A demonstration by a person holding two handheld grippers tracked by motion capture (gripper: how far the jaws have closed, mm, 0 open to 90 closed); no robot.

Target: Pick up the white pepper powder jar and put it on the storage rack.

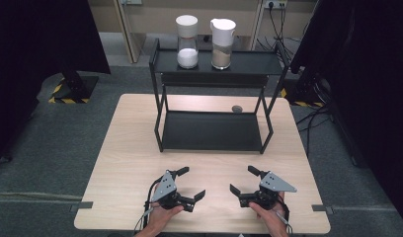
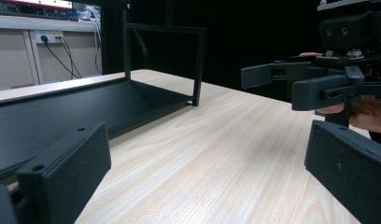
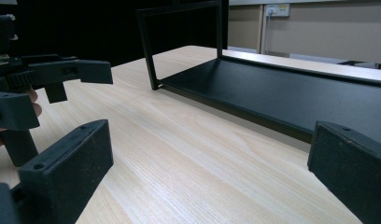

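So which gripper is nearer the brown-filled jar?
Right. The right gripper sits almost straight below the brown-filled jar; the left gripper is farther left.

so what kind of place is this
Probably a lab or workshop set up for recording: a bare wooden table on grey carpet, black curtains on both sides, loose cables on the floor, and wall sockets behind.

A black two-tier metal shelf rack (image 1: 213,131) stands upright at the far middle of a light wooden surface (image 1: 125,148). Its lower shelf is bare; the nearer legs stand beyond both open tongs, well apart from them.
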